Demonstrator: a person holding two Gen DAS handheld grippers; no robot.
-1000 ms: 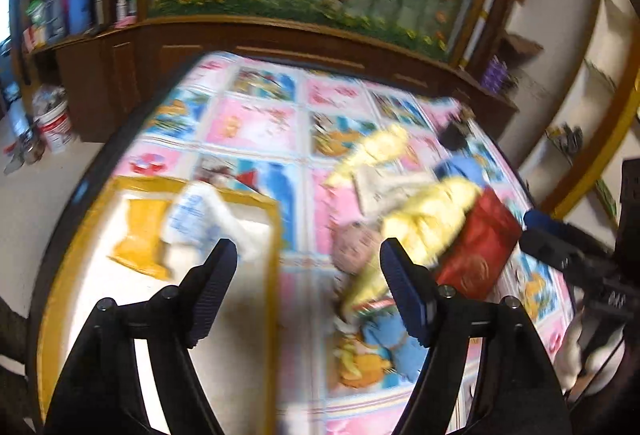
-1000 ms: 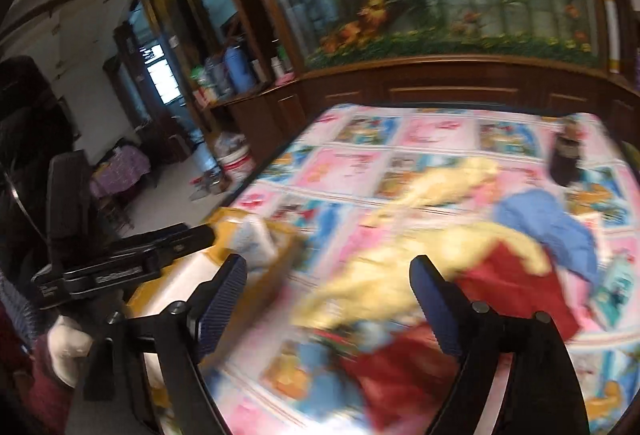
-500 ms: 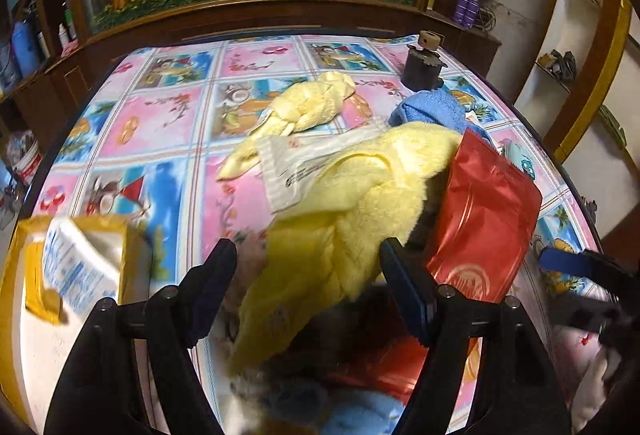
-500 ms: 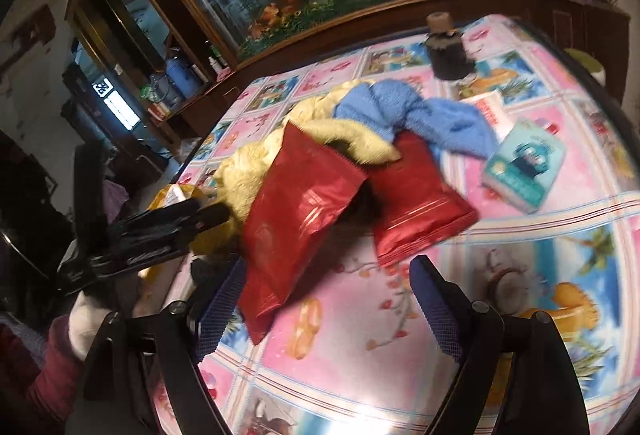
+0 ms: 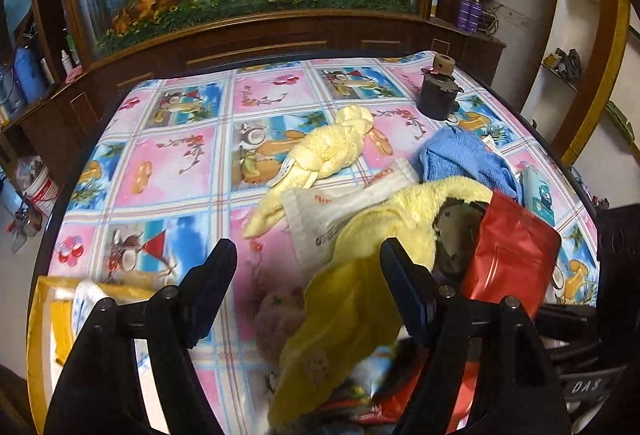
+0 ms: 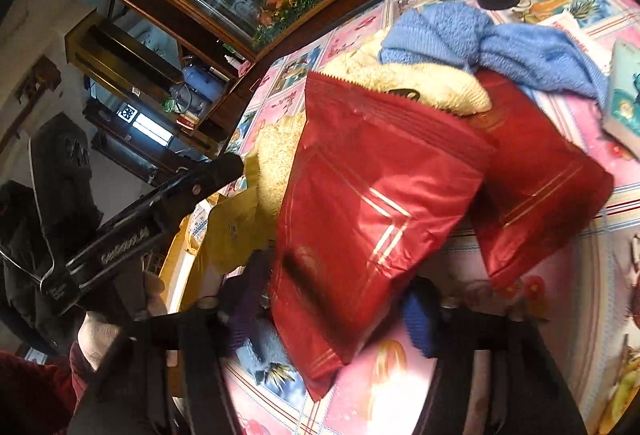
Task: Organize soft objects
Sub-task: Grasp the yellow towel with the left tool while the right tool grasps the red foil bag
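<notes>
A pile of soft things lies on the cartoon-print tablecloth [image 5: 176,171]: a large yellow towel [image 5: 372,263], a small yellow cloth [image 5: 320,155], a blue towel [image 5: 464,159], a grey-white pouch [image 5: 324,219] and red foil bags [image 5: 512,259]. My left gripper [image 5: 308,271] is open above the yellow towel's near end. My right gripper [image 6: 332,307] is open, its jaws on either side of the lower end of a red foil bag [image 6: 372,195]. A second red bag [image 6: 536,175], the blue towel [image 6: 492,43] and the yellow towel [image 6: 420,83] lie behind.
A yellow-rimmed tray [image 5: 44,319] holding a white packet sits at the near left. A dark jar with a cork lid [image 5: 438,91] stands at the far right. A teal robot-print box [image 5: 540,195] lies by the right edge. A wooden aquarium cabinet [image 5: 248,43] stands behind the table.
The left gripper swung from the tray to over the yellow towel. The right gripper dropped low and closed in until the red bag lies between its jaws.
</notes>
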